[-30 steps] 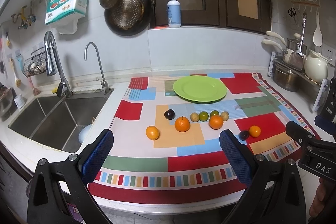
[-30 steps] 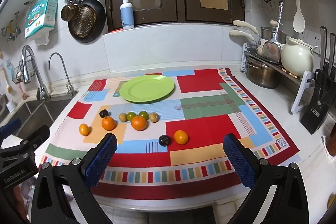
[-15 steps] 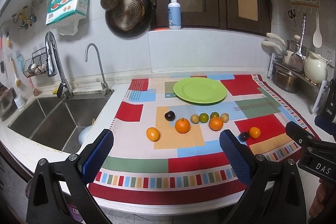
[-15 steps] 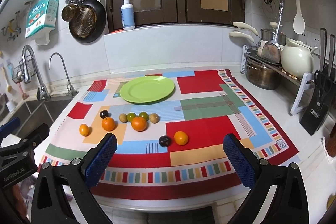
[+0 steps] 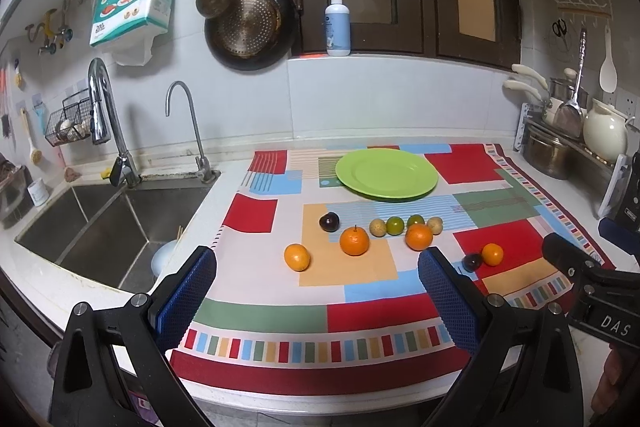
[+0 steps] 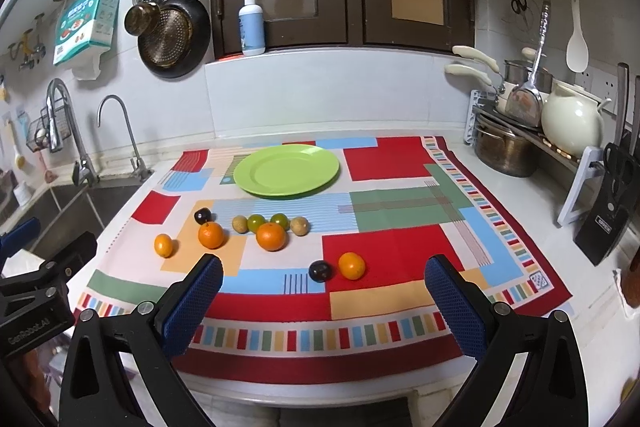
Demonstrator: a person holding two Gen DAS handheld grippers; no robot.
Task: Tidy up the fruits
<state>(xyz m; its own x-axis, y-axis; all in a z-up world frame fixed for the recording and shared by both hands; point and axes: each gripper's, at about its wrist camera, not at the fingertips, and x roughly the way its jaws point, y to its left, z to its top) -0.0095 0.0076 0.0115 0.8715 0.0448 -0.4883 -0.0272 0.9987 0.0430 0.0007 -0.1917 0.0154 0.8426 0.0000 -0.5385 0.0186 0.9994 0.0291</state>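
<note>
The left gripper was held level and low, its two blue-padded fingers spread wide apart with nothing between them. Beside it the right gripper sat in a matching pose, jaws parted wide and empty, pads facing inward. Each black tool's body showed at the edge of the other's view

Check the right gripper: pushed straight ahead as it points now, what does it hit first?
Probably the dark plum and the orange beside it, lying nearly centred ahead of the right gripper with its jaws wide open. Depth is unclear; angled lower, it would meet the patterned cloth first.
</note>
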